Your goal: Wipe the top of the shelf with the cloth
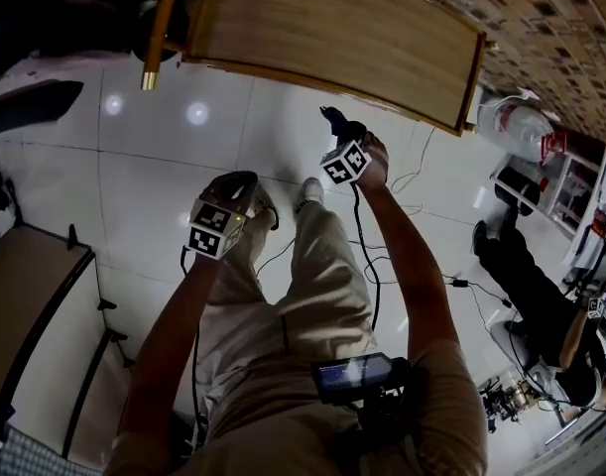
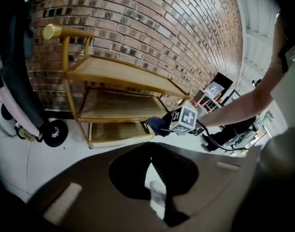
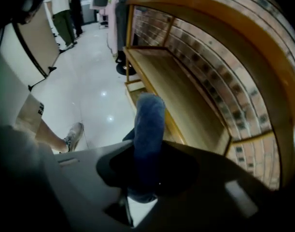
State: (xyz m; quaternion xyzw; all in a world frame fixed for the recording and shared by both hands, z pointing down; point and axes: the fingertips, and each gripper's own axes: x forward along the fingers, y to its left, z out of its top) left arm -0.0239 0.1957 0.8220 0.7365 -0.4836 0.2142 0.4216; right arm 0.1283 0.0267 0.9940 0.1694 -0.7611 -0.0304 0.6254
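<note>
**Inspector:** State of the right gripper (image 3: pixel 146 151)?

**Assessor:** Clamped on the blue cloth (image 3: pixel 149 117), held just short of the wooden shelf (image 1: pixel 332 28) top and not touching it. The left gripper (image 2: pixel 150 159) is closed and empty.

**Inspector:** Hazards?

**Assessor:** The cloth is bunched. Dragging it may pull it free, or wipe only a narrow strip.

The shelf (image 1: pixel 332 28) runs off the top edge of the head view, and its top board hides the lower tiers. The cloth (image 1: pixel 334 119) is only a dark scrap ahead of the right gripper (image 3: pixel 147 158), too dim to tell its colour. In the right gripper view the cloth's near end vanishes between the jaws. Far right, a seated person (image 1: pixel 541 305) is cropped by the edge, and the clutter (image 1: pixel 506 397) nearby is too small to make out.
</note>
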